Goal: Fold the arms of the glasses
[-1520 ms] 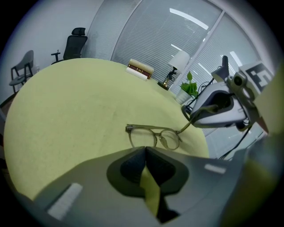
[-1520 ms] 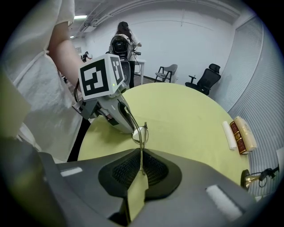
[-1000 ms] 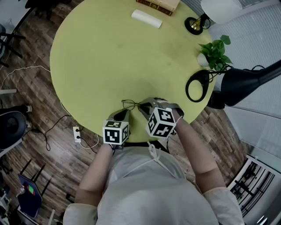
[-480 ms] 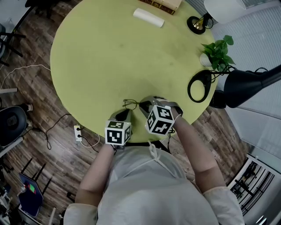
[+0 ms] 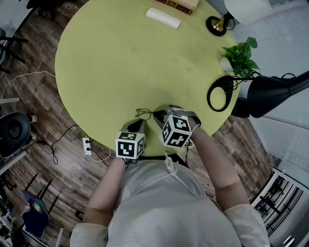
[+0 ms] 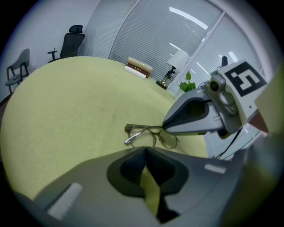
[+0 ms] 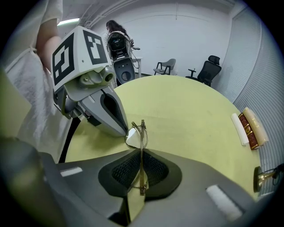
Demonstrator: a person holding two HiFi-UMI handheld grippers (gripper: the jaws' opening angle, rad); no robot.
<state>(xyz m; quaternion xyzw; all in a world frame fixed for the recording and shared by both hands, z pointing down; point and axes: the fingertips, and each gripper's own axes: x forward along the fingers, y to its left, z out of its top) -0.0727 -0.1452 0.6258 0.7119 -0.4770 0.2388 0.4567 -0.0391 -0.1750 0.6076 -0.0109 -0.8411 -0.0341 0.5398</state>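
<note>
Metal glasses (image 7: 134, 138), clamped in the right claw (image 7: 141, 154), lie along it.

- You're in an office meeting room: big round table (image 5: 116, 58), wood-plank floor (image 5: 38, 106).
- Swivel chair (image 7: 206, 69) and slatted window blinds (image 6: 146, 40) around you.
- On the table: books (image 5: 179, 5) at 12 o'clock, potted plant (image 5: 240, 57) at 2.

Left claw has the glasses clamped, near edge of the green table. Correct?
No, it's the right claw that has the glasses clamped, near edge of the green table. The right gripper view shows the frame between its jaws; the left claw is shut on nothing.
</note>
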